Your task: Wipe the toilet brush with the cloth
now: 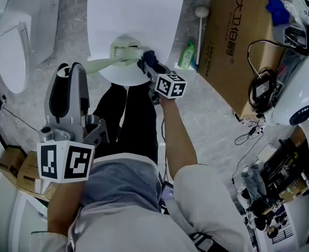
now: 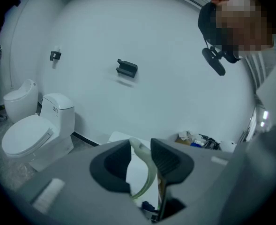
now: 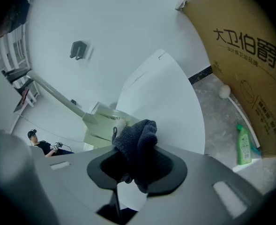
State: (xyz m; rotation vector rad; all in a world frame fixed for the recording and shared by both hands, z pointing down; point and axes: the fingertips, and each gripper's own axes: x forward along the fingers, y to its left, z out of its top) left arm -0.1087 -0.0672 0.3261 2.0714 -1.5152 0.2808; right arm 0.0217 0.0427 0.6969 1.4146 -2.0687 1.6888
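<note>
The pale green toilet brush [image 1: 124, 51] is held out over the near end of a white table [image 1: 138, 9]. Its handle [image 1: 99, 63] runs back to my left gripper [image 1: 66, 73], which is shut on it. In the left gripper view the handle [image 2: 145, 170] sits between the jaws of my left gripper [image 2: 140, 150]. My right gripper [image 1: 148, 66] is shut on a dark blue cloth [image 1: 148, 57] that touches the brush head from the right. In the right gripper view the cloth [image 3: 138, 142] bulges out of my right gripper [image 3: 137, 159], right beside the brush head [image 3: 104, 121].
A white toilet [image 1: 10, 49] stands at the left, also seen as a toilet [image 2: 32, 132] by the wall. A large cardboard box [image 1: 233, 41] stands at the right, with a green bottle [image 1: 187, 54] and a white stick [image 1: 200, 30] beside it. Cables and gear [image 1: 280, 88] crowd the far right.
</note>
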